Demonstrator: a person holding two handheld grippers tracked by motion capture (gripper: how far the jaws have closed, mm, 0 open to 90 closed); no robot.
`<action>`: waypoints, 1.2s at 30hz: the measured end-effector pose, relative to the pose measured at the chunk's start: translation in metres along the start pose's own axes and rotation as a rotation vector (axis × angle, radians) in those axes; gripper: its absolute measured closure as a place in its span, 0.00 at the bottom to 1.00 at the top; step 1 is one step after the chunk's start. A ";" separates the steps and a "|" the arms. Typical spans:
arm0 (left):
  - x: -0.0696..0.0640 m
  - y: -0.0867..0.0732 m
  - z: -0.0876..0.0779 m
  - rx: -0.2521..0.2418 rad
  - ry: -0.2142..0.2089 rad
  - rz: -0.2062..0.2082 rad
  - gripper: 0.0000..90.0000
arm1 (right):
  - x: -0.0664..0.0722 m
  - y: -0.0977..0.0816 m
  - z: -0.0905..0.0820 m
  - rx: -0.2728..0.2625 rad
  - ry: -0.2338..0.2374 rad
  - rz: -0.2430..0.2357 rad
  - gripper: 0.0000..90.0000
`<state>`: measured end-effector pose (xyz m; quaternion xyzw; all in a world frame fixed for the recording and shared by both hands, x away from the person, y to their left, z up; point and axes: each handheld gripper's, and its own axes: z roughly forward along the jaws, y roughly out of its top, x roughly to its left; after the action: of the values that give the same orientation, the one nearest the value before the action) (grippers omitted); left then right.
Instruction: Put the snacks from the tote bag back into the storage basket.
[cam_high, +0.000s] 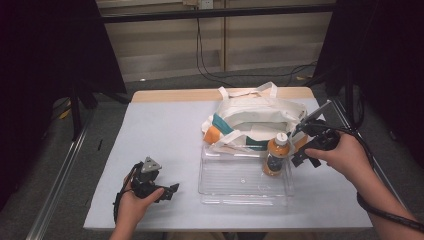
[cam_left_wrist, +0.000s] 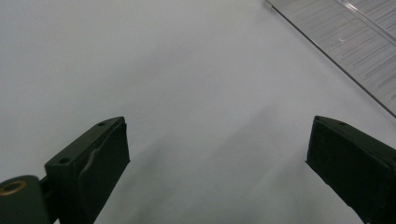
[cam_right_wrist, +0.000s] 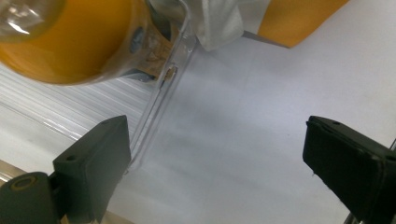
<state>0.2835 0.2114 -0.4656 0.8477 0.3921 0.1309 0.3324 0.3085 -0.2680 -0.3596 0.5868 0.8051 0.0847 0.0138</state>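
I see both hand-held grippers, left (cam_left_wrist: 217, 154) and right (cam_right_wrist: 215, 163), gaping wide, empty; the orange juice bottle (cam_high: 276, 155) stands in the clear plastic tray (cam_high: 235, 192).

orange drink bottle (cam_high: 276, 155) – upright, white-capped, inside clear tray (cam_high: 220, 187)

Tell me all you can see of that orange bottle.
The bottle is clear plastic, filled with orange drink, with a white cap and a dark label around its middle. It stands upright in the far right corner of the clear tray, in front of the white bag. The right gripper is beside it, open, not holding it.
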 end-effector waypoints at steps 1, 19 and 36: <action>-0.001 0.000 0.000 -0.002 -0.003 -0.014 0.06 | -0.001 -0.001 0.001 0.006 -0.007 0.006 0.09; -0.001 -0.001 0.001 0.008 0.000 0.001 0.06 | -0.017 -0.018 0.018 -0.002 0.005 0.039 0.08; -0.002 -0.002 0.000 0.030 0.002 0.014 0.06 | -0.024 -0.033 0.034 -0.030 0.013 0.056 0.08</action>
<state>0.2811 0.2111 -0.4666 0.8553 0.3883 0.1279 0.3182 0.2890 -0.2966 -0.3998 0.6084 0.7871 0.1008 0.0149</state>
